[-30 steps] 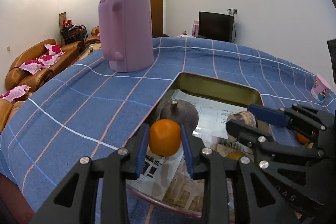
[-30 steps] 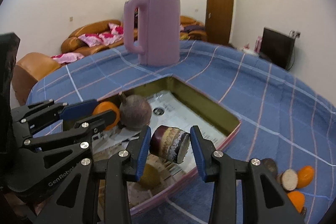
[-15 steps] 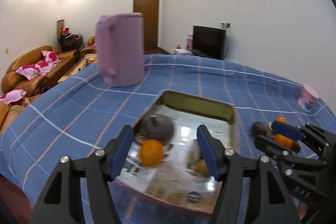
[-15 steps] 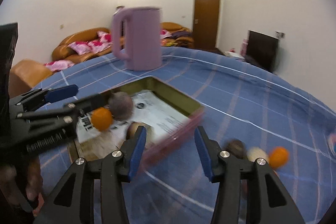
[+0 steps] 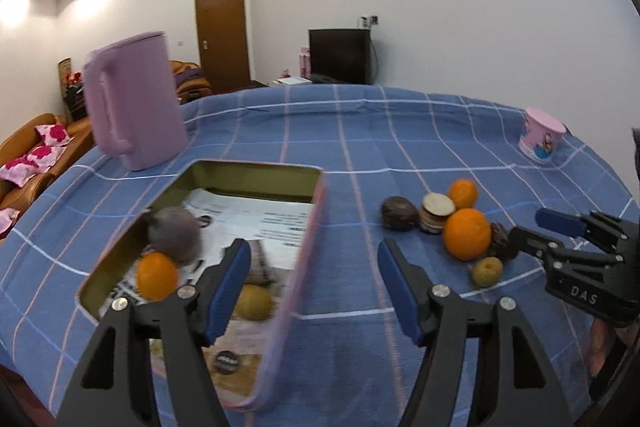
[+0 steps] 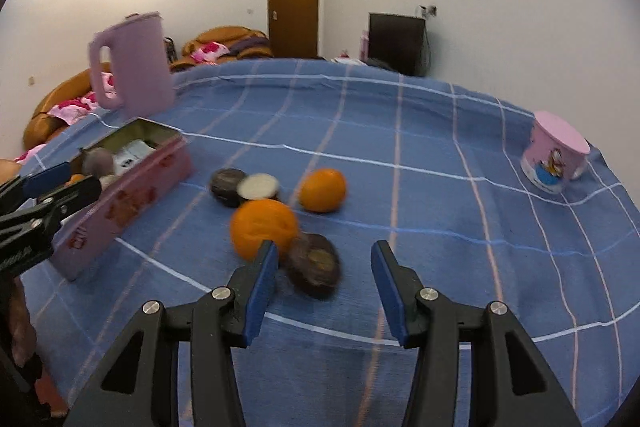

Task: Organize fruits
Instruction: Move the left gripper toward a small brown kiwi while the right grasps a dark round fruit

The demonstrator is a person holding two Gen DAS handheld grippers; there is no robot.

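The left gripper is seen with its jaws opening and nothing is held between them; it hangs over the right wall of the pink tin box. In the box a small orange, a dark round fruit and a yellowish fruit are laid on printed paper. The right gripper is held partly open and empty, above a dark fruit just beside a large orange on the blue checked cloth.

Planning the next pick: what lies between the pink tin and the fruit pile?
Only bare blue checked tablecloth separates pink tin from fruit pile, in both views.
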